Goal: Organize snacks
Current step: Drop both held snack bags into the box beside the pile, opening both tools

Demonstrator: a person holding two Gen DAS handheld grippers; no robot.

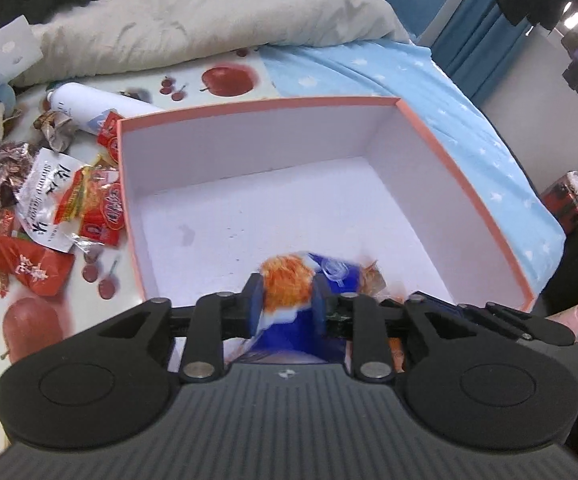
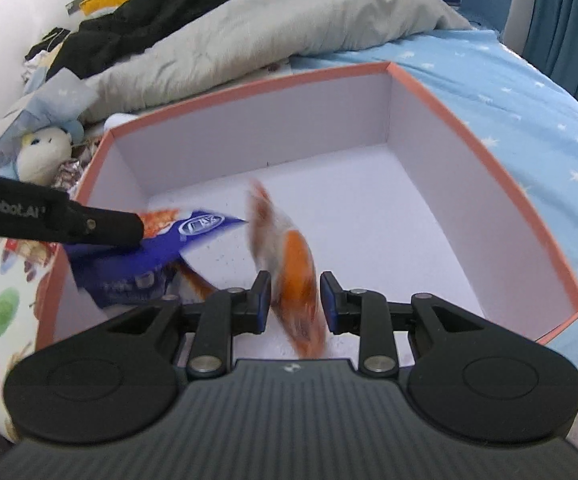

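A large open box [image 1: 465, 200] with a salmon rim and white inside sits on the bed; it also shows in the right wrist view [image 2: 489, 168]. My left gripper [image 1: 287, 300] is shut on a blue and orange snack packet [image 1: 289, 284] over the box's near part; it also shows in the right wrist view [image 2: 161, 240], held by the left gripper [image 2: 137, 232]. My right gripper [image 2: 295, 300] is open, and a blurred orange and white packet [image 2: 293, 264] hangs between its fingers without clear contact, above the box floor.
A heap of snack packets [image 1: 49, 216] lies left of the box on a fruit-print cloth [image 1: 29, 320], with a white bottle [image 1: 89, 108] and a plush toy [image 2: 45, 156]. A grey duvet [image 1: 209, 20] lies behind. A blue star sheet [image 1: 469, 120] is to the right.
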